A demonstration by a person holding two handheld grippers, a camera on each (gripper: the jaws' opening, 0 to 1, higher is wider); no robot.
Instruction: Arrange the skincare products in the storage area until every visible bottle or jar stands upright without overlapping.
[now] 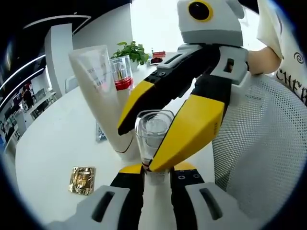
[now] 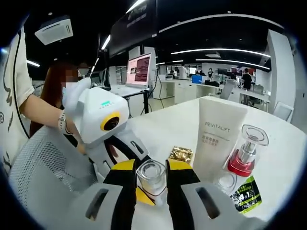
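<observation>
Your left tool (image 2: 136,184) and right tool (image 2: 152,184) both pinch the clear jar (image 2: 152,176) upright on the white worktop (image 2: 163,129); release one squarely, keeping it off the white tube (image 2: 218,136) and red-based bottle (image 2: 244,155) to its right. Open office surrounds.

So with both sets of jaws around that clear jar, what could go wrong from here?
1. Both the right gripper and the left gripper close around the clear jar; uneven pulling could tip or drop it.
2. The white tube and red-based bottle stand close beside it; a sideways swing could topple them.
3. The jar looks smooth, so it may slip.
</observation>
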